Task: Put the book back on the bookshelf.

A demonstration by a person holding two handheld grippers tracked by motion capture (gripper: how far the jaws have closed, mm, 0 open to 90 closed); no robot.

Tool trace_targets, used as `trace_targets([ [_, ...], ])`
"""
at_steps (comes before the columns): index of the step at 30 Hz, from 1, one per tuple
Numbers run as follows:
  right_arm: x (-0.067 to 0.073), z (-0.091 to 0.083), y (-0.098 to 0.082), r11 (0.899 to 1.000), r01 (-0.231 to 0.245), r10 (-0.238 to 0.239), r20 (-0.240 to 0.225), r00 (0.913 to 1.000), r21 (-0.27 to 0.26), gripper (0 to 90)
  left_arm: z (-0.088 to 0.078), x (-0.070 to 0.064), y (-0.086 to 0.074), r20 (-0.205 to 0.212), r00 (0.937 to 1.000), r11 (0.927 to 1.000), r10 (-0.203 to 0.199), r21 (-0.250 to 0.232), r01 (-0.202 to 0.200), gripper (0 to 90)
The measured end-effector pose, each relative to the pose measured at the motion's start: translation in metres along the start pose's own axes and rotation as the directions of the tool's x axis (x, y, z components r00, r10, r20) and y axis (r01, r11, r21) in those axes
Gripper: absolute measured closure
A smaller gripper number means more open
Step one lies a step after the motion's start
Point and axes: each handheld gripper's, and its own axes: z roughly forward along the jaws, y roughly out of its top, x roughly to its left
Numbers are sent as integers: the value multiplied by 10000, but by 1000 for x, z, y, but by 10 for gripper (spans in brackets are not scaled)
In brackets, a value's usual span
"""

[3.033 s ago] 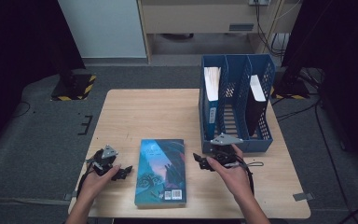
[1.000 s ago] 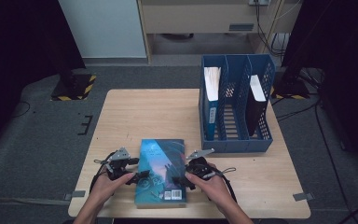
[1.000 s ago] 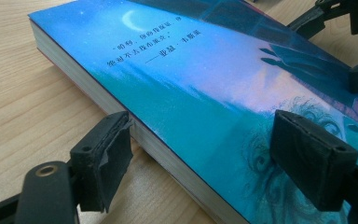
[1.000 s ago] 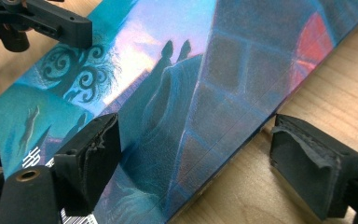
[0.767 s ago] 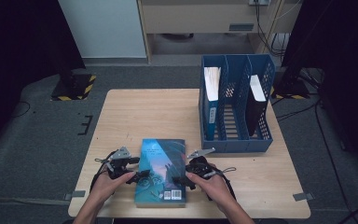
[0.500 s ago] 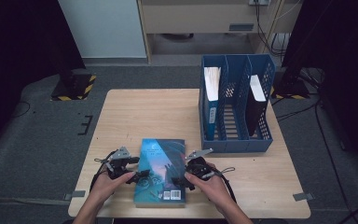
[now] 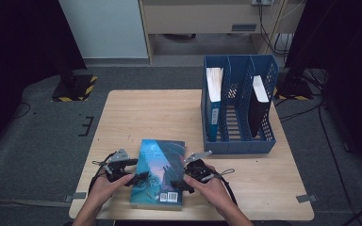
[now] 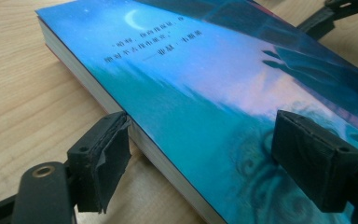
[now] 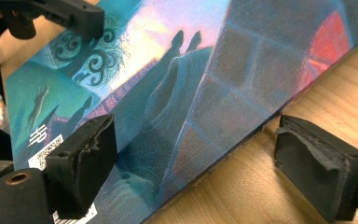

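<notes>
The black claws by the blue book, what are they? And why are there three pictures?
They are grippers, pinching tools that a person holds, one in each hand. The top picture comes from a camera above the table. It shows the left gripper and the right gripper at the two sides of the book. The other two pictures come from small cameras riding on the grippers, so you look along the left gripper's pads and the right gripper's pads. Each gripper has one pad above the cover and one beside the book's edge, with gaps, so the book lies flat and is not squeezed. Farther back stands a blue file rack with two books upright in it.
</notes>
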Motion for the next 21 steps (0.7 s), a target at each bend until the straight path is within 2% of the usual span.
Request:
trace_targets([
  [3,-4,3,-2,9993,-362,359,-338,9988,-84,126,1,2,0,123,9999,10000,-94,26,94,176],
  [11,-5,5,0,9998,-210,208,-516,9984,-44,110,4,4,0,275,9992,9996,-280,16,279,152],
  [13,-4,6,1,9998,-204,205,-504,9985,20,114,4,4,0,255,9994,9998,-213,10,213,151],
  [17,-5,1,2,9996,-241,234,-460,9987,-139,187,2,4,0,191,9997,9999,-143,72,141,153],
  [19,-4,-4,5,9991,-232,218,-392,9990,-346,241,1,5,-1,147,9997,9998,-191,80,190,154],
  [21,-2,-7,9,9982,-208,189,-339,9992,-567,252,0,6,-1,156,9994,9995,-307,103,305,154],
])
